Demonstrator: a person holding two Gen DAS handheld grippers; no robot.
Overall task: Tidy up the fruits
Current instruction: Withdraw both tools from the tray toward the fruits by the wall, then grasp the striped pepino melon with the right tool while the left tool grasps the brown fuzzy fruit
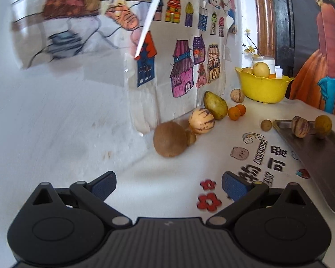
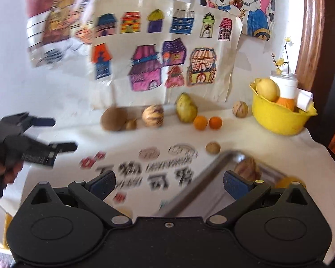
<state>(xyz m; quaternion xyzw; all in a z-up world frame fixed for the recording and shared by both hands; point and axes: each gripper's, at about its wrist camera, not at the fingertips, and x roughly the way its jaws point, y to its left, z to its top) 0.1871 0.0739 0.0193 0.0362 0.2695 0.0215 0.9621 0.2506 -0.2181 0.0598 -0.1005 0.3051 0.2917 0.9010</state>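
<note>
A row of fruit lies along the wall: a brown kiwi (image 1: 169, 139) (image 2: 112, 119), a striped pale melon (image 1: 201, 120) (image 2: 152, 115), a green pear (image 1: 215, 105) (image 2: 186, 107) and two small oranges (image 1: 236, 111) (image 2: 207, 122). A metal tray (image 1: 319, 156) (image 2: 212, 174) holds a striped fruit (image 1: 300, 126) (image 2: 248, 169) and a yellow fruit (image 1: 323, 124). My left gripper (image 1: 168, 185) is open and empty, short of the kiwi; it also shows in the right wrist view (image 2: 62, 134). My right gripper (image 2: 168, 185) is open and empty over the tray's left edge.
A yellow bowl (image 1: 264, 87) (image 2: 281, 120) with fruit and a white cup stands at the back right. A small round fruit (image 1: 266, 125) (image 2: 212, 147) lies by the tray and a striped one (image 1: 237, 95) (image 2: 240, 109) by the bowl. Drawings cover the wall behind.
</note>
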